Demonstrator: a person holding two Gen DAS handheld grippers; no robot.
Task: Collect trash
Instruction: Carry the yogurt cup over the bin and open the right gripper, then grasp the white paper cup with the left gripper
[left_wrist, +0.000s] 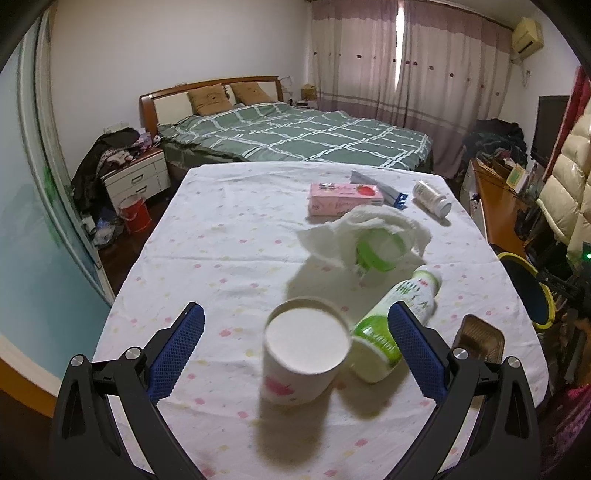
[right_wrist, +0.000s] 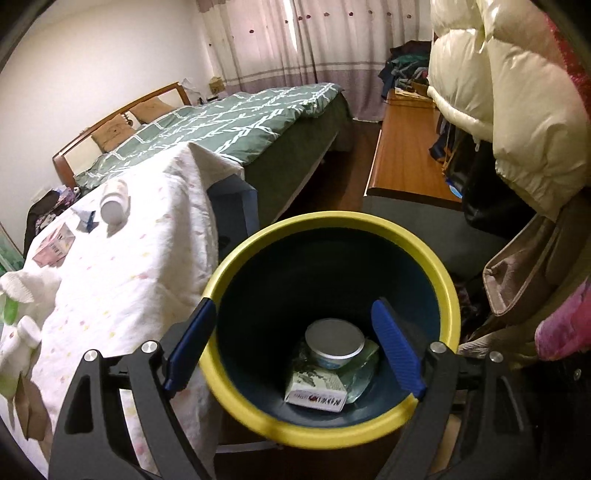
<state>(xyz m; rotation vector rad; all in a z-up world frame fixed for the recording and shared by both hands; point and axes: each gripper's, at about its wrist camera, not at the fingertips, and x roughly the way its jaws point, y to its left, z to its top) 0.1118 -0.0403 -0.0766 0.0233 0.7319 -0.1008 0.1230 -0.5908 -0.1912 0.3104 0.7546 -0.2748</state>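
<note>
My left gripper (left_wrist: 295, 328) is open above the table, with a white paper cup (left_wrist: 304, 352) standing between its fingers, untouched. A green-and-white bottle (left_wrist: 395, 319) lies beside the cup. Farther back are a crumpled white tissue (left_wrist: 365, 230) over a green-rimmed item, a pink carton (left_wrist: 345, 199), a small blue-and-white box (left_wrist: 384, 190) and a white pill bottle (left_wrist: 432, 199). My right gripper (right_wrist: 295, 347) is open and empty over the yellow-rimmed bin (right_wrist: 448, 291), which holds a round tin (right_wrist: 334, 343) and a small box (right_wrist: 317, 393).
The table has a white dotted cloth (left_wrist: 229, 236). A brown plastic tray (left_wrist: 480, 341) lies near its right edge. A bed (left_wrist: 295, 133) stands behind, a wooden bench (right_wrist: 406, 155) and hanging coats (right_wrist: 517, 92) to the right, a red bucket (left_wrist: 135, 214) on the floor left.
</note>
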